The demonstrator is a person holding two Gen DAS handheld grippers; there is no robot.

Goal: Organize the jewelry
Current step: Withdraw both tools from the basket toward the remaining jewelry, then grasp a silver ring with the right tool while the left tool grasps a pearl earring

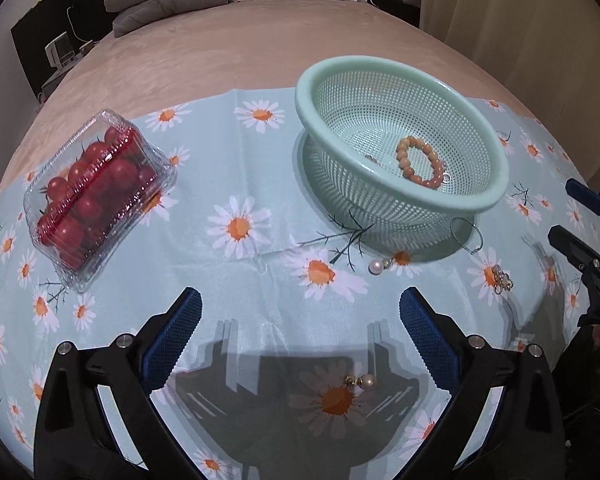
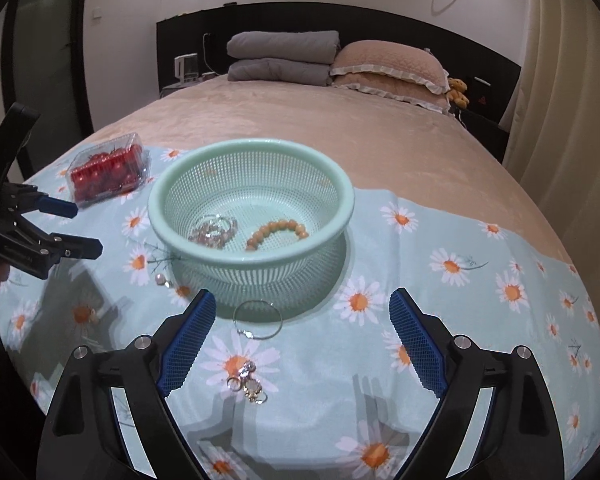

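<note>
A mint green mesh basket (image 1: 452,200) (image 2: 252,256) stands on the daisy cloth. In it lie an orange bead bracelet (image 1: 418,162) (image 2: 278,232) and a pinkish crystal bracelet (image 2: 214,232). On the cloth in front of it lie a hoop earring (image 1: 466,236) (image 2: 258,320), a crystal earring (image 1: 502,278) (image 2: 248,380) and a pearl earring (image 1: 380,266) (image 2: 162,279). A second pearl earring (image 1: 362,381) lies under my left gripper (image 1: 300,300) (image 2: 86,229), which is open and holds nothing. My right gripper (image 2: 303,298) (image 1: 563,210) is open above the crystal earring and holds nothing.
A clear plastic box of cherry tomatoes (image 1: 100,196) (image 2: 108,172) sits at the cloth's left. The cloth (image 2: 460,320) lies on a pink bed, with grey folded blankets (image 2: 280,60) and pillows (image 2: 392,68) at the far end. Curtains hang on the right.
</note>
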